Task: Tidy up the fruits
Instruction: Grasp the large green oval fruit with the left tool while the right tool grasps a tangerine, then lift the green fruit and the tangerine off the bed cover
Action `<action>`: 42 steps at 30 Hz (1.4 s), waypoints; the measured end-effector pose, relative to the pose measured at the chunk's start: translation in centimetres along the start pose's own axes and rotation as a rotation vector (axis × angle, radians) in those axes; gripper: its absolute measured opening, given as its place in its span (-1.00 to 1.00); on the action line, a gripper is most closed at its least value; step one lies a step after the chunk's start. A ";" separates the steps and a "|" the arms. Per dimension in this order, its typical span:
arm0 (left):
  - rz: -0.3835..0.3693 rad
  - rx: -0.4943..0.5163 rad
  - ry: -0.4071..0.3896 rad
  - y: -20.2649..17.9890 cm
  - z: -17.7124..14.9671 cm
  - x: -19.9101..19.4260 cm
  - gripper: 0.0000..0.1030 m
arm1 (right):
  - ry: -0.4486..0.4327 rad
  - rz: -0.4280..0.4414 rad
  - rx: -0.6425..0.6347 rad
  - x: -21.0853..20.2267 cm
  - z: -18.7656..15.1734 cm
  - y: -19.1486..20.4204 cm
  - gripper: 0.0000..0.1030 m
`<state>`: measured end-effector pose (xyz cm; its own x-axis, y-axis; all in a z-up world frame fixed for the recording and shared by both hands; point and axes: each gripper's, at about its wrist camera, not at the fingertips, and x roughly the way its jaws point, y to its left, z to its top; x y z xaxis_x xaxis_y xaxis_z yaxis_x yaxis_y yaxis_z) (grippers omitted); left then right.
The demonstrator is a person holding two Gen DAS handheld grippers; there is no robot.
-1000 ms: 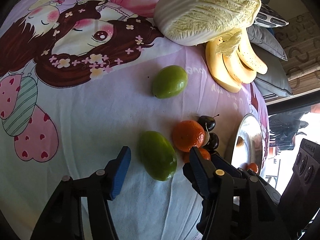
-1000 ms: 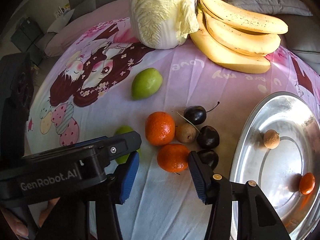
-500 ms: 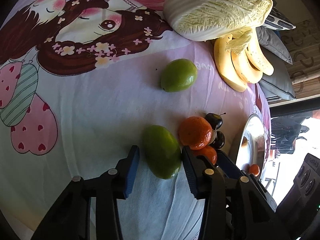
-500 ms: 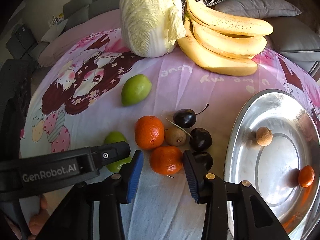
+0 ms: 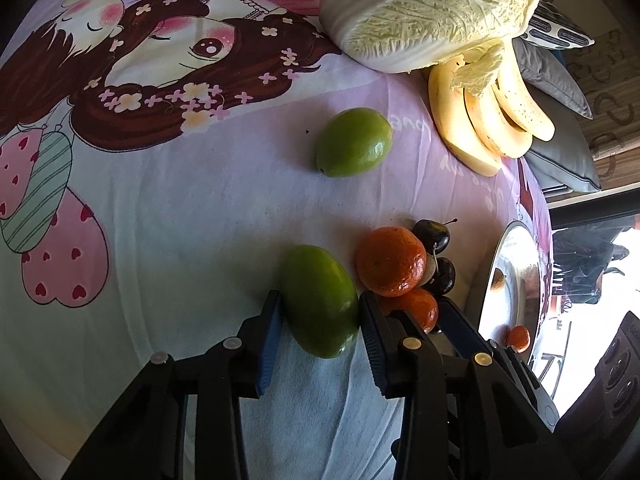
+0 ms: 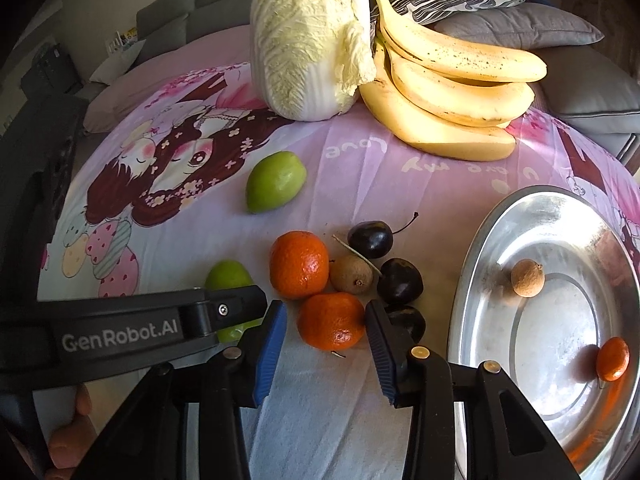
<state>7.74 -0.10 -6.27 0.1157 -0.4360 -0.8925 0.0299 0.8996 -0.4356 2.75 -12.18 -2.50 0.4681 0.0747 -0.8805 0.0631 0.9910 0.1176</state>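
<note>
A green oval fruit [image 5: 316,280] lies on the cartoon-print cloth, and my left gripper [image 5: 319,299] is still closing with both blue pads against its sides. In the right wrist view, a mandarin [image 6: 330,326] sits between the fingertips of my right gripper [image 6: 325,308]. The right pad touches it and a thin strip of cloth shows at the left pad. A steel plate [image 6: 560,220] at the right holds a small brown fruit [image 6: 527,278] and a small orange one [image 6: 612,358].
A second mandarin [image 6: 298,264], a brown fruit [image 6: 352,280] and dark cherries [image 6: 370,238] crowd just beyond the held-between mandarin. Another green fruit [image 6: 276,186] lies farther off. Bananas [image 6: 452,92] and a cabbage [image 6: 308,40] stand at the back. The left gripper's body [image 6: 120,332] crosses the lower left.
The left jaws narrowed from wide apart until they met the green fruit. The right jaws drew in around the mandarin, then held that width. Both views shifted slightly forward.
</note>
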 end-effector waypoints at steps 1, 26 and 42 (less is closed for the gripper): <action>0.001 0.001 -0.004 0.0 0.0 0.0 -0.22 | -0.001 0.000 0.000 0.0 0.0 0.0 -0.15; 0.055 -0.095 -0.077 2.6 0.4 -1.5 -0.23 | 0.003 -0.098 -0.110 0.8 -0.3 1.5 -0.15; 0.049 -0.093 -0.084 2.6 0.2 -1.5 -0.23 | -0.020 -0.117 -0.113 0.4 -0.3 1.5 -0.22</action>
<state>7.86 2.92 -6.06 0.1971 -0.3842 -0.9020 -0.0696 0.9122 -0.4037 2.77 -10.65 -2.85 0.4805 -0.0429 -0.8760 0.0191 0.9991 -0.0385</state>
